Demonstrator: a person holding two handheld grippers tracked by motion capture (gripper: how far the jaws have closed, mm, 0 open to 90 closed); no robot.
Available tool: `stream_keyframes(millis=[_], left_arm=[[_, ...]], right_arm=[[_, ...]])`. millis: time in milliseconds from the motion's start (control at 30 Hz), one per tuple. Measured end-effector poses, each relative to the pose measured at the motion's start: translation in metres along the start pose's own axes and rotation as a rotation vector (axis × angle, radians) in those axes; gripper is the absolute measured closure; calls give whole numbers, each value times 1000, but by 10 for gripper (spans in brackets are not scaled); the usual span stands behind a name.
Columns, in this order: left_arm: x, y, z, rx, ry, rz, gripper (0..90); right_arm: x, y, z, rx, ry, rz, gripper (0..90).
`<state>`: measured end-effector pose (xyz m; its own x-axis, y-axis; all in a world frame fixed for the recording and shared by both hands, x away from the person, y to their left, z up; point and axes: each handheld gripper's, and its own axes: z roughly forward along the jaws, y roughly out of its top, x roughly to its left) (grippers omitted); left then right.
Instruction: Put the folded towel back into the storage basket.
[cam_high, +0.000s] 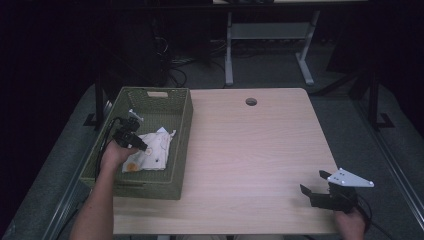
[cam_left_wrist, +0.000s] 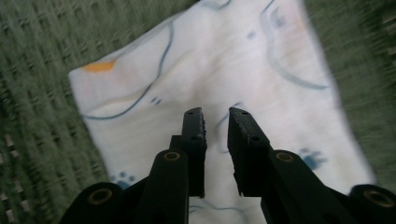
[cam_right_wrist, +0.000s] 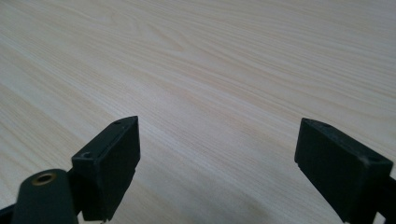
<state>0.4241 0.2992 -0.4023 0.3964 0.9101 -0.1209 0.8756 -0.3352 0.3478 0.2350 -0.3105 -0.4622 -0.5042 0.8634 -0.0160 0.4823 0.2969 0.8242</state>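
One folded cloth (cam_high: 149, 152) already sits inside the green basket (cam_high: 182, 135), left tool (cam_left_wrist: 215, 116) hovering over it barely parted and empty, right tool (cam_right_wrist: 217, 149) wide open, so probably nearly done.

Our left tongs (cam_high: 141, 145) point forward and down, jaws parted by a narrow gap with nothing pinched between them. Our right tongs (cam_high: 314, 183) lie low and level, pointing left, jaws spread wide and empty. Both forearms reach forward.
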Motion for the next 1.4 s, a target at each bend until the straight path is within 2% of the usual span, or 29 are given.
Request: stream_keyframes(millis=[33, 200, 267, 300, 367, 433, 533, 600, 633, 667, 700, 800, 867, 1200, 1300, 1400], left_arm=[[-2, 0, -5, -33, -26, -9, 753], [-9, -2, -16, -79, -57, 8, 703], [-12, -4, -23, -114, -86, 8, 694], [-15, -6, -29, -151, -107, 4, 671], [-16, -7, -32, -167, -116, 4, 658], [-20, -10, -38, -193, -157, 6, 658], [-22, -12, -42, -212, -170, 12, 642], [-23, -15, -45, -237, -196, 11, 636], [-24, -19, -48, -270, -220, 3, 634], [-24, -19, -48, -270, -220, 3, 634], [-24, -22, -50, -297, -250, 0, 634], [-23, -26, -53, -321, -269, -7, 617], [-22, -32, -55, -357, -303, -21, 606], [-28, -46, -59, -400, -382, -7, 527], [-30, -51, -61, -424, -444, -23, 532], [-32, -53, -63, -437, -466, -19, 532]], right_arm=[[1, 0, 0, 0, 3, -1, 136], [0, 1, 1, -3, 0, 4, 136], [0, 0, 1, -2, 4, 8, 136], [1, 0, 1, -1, 5, 8, 136], [0, 0, 1, -3, 5, 8, 136], [0, 0, 2, -2, 3, 14, 136], [0, 0, 2, -5, 2, 17, 136], [0, -1, 2, -6, 3, 25, 136], [0, -2, 2, -9, 2, 25, 136], [0, -2, 2, -9, 2, 25, 136], [1, -2, 2, -8, 2, 29, 136], [1, -3, 3, -6, 4, 34, 136], [3, -3, 3, -2, 2, 30, 136], [4, -4, 4, -7, 8, 25, 136], [6, -3, 4, -6, 1, 29, 136], [7, -3, 3, -7, -2, 31, 136]])
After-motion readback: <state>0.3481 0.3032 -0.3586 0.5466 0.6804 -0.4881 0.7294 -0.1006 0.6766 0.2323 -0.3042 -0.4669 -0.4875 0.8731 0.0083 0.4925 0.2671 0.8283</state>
